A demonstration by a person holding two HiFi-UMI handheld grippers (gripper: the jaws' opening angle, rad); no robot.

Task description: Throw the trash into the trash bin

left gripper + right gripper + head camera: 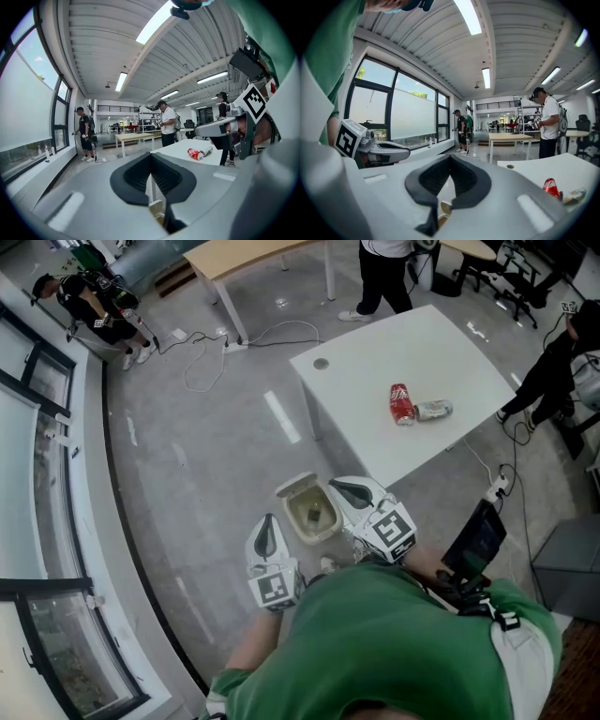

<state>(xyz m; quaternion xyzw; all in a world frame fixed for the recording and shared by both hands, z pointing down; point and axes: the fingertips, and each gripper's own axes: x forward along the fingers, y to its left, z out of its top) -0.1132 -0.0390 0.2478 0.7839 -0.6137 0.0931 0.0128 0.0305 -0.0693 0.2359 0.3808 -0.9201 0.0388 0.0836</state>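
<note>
The white desk (pixel 366 362) carries a red can (pixel 401 403) and a crushed silver can (pixel 433 410) just beside it (toward the right corner); on the grey floor (pixel 206 484), an open trash bin (pixel 298 489) stands near the desk's near corner

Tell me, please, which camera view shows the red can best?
The head view: the red can lies in full sight on the white table, seen from above. The left gripper view shows the can small and side-on. The right gripper view catches it low at the right, far off centre.
</note>
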